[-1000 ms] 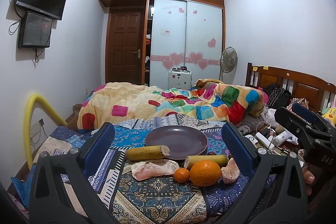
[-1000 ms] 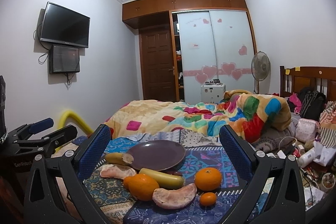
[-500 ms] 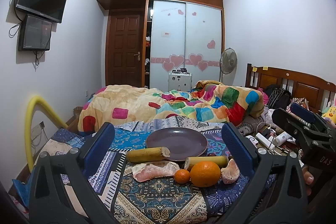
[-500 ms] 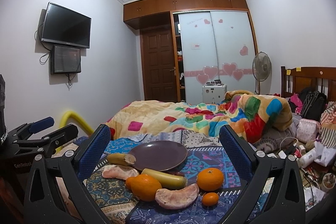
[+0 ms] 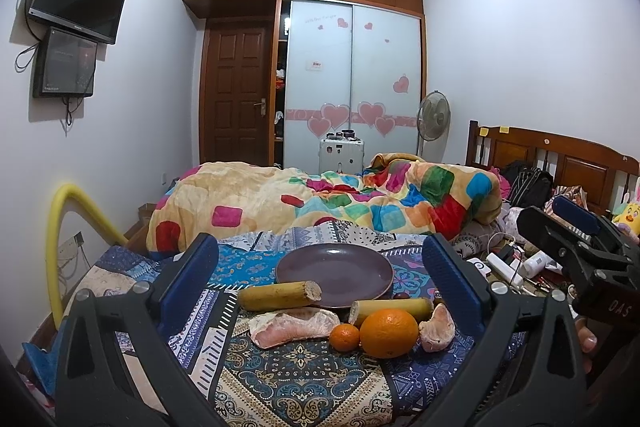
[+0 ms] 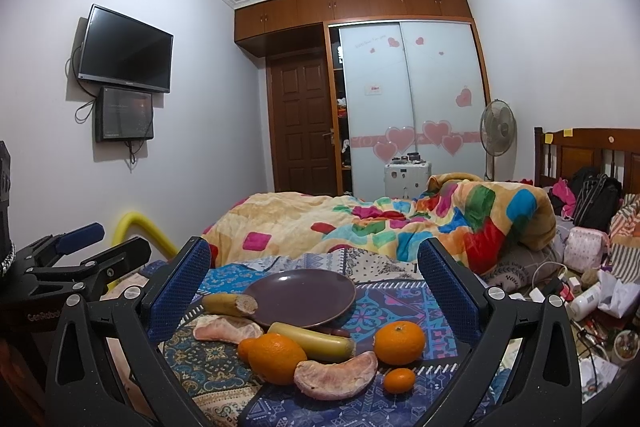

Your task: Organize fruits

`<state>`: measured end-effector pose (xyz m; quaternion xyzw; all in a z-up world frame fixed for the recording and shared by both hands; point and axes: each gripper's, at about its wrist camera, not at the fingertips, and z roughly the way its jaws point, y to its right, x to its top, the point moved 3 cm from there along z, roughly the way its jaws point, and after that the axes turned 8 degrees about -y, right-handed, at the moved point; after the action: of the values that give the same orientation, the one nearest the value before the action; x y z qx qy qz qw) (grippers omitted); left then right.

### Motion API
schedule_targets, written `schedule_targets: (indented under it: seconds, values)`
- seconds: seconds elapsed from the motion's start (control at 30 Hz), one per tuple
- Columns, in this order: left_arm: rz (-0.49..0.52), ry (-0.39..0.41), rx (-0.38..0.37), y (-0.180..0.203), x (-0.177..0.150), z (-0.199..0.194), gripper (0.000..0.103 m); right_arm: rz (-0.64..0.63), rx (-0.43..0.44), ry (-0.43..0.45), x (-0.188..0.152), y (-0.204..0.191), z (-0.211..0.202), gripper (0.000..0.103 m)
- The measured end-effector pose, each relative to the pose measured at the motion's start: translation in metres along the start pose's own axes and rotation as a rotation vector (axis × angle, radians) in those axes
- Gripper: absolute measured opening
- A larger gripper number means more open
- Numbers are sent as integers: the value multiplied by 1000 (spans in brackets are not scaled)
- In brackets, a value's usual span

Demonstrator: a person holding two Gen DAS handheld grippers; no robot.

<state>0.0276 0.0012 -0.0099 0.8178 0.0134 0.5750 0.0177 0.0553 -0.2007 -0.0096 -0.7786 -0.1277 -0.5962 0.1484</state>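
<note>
An empty purple plate [image 5: 334, 275] [image 6: 302, 297] sits on a patterned blue cloth. In front of it lie two banana pieces [image 5: 280, 295] [image 5: 392, 308], two peeled pomelo wedges [image 5: 294, 322] [image 5: 438, 323], a large orange [image 5: 389, 333] and a small tangerine [image 5: 344, 337]. The right wrist view also shows a second orange [image 6: 399, 342] and a second small tangerine [image 6: 399, 380]. My left gripper [image 5: 320, 271] is open and empty, short of the fruit. My right gripper [image 6: 314, 275] is open and empty, also short of it. Each gripper shows at the edge of the other's view.
A colourful quilt [image 5: 320, 199] lies heaped on the bed behind the plate. Bottles, cables and small clutter [image 6: 580, 299] lie to the right. A yellow foam tube [image 5: 60, 227] arches at the left by the wall.
Both grippers have drifted slightly; the fruit and plate sit a little lower in both views. Nothing was grasped or moved.
</note>
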Motion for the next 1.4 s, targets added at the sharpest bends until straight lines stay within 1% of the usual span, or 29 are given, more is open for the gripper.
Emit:
schedule_targets:
  seconds: [0.43,0.57,0.67,0.73,0.83,0.97,1.07,1.13,1.27,1.33,1.4]
  values:
    - [4,-13,-15,1,-1,8,103,1,1,-11,-1,1,3,103]
    - [2,-34,-22,-1,-5,15,103,-4,2,-24,-4,3,8,103]
    - [-9,-60,-24,-5,-12,24,103,-9,0,-53,-11,6,15,103]
    - [-15,-86,-29,-9,-17,33,103,-9,-13,-81,-18,10,21,103]
    - [-23,-132,-26,-14,-28,47,102,7,-3,-137,-31,20,32,103]
    - [-33,-209,-23,-24,-46,67,96,23,-15,-221,-51,34,46,103]
    - [-40,-285,-29,-30,-63,84,93,33,-22,-282,-64,45,55,98]
    - [-43,-334,-23,-35,-73,97,91,37,-31,-322,-71,53,61,92]
    - [-65,-431,-40,-41,-90,121,83,40,-50,-376,-81,65,70,86]
    - [-79,-463,-59,-41,-93,129,80,40,-52,-397,-82,71,75,84]
    - [-91,-480,-85,-39,-95,133,80,40,-54,-414,-83,74,80,81]
